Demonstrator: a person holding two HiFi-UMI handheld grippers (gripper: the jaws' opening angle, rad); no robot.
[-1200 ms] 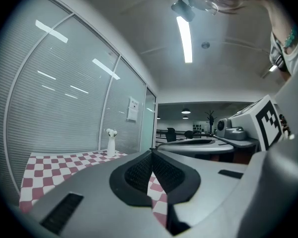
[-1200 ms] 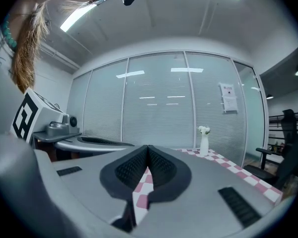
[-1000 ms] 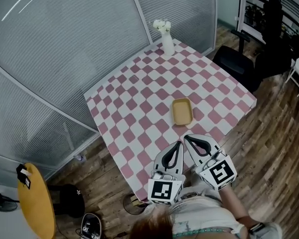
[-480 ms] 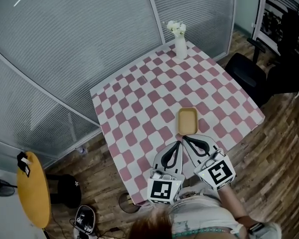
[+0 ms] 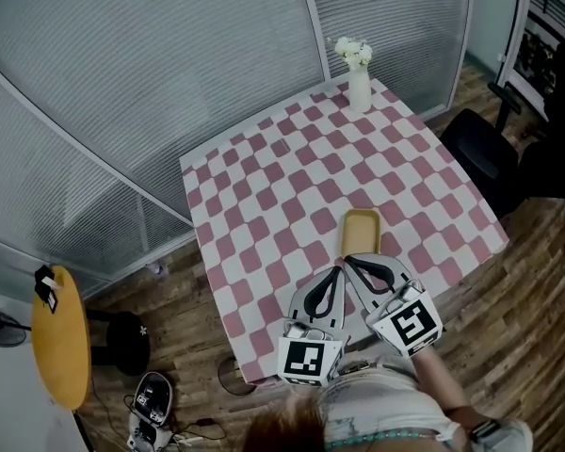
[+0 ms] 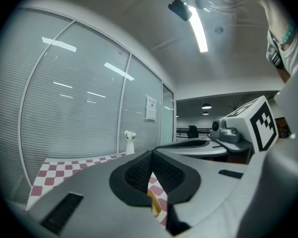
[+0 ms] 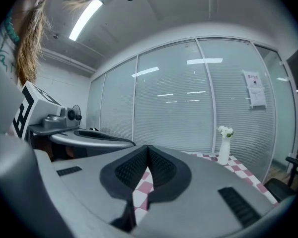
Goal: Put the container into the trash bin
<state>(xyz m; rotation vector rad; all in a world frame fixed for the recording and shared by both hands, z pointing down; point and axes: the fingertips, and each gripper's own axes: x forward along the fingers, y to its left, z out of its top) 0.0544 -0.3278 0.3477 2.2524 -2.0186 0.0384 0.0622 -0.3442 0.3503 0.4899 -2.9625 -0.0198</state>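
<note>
A shallow tan container (image 5: 360,232) lies on the pink-and-white checked table (image 5: 264,186), near its front edge. Just short of the container, my left gripper (image 5: 337,271) and my right gripper (image 5: 349,261) hover side by side over that edge, tips almost touching each other. Both are shut with nothing between the pads. In the left gripper view my left gripper (image 6: 151,155) has a sliver of the container (image 6: 154,202) showing below its closed pads. My right gripper (image 7: 148,149) looks across the checked table (image 7: 241,166). No trash bin is in view.
A white vase with flowers (image 5: 358,72) stands at the table's far corner, against the glass wall with blinds. A black office chair (image 5: 485,153) sits to the right, a round yellow stool (image 5: 61,347) at the lower left. A person's torso fills the bottom edge.
The head view has shifted, so the table and container now sit further right and lower in the picture. Both grippers have come closer to the container and stayed shut.
</note>
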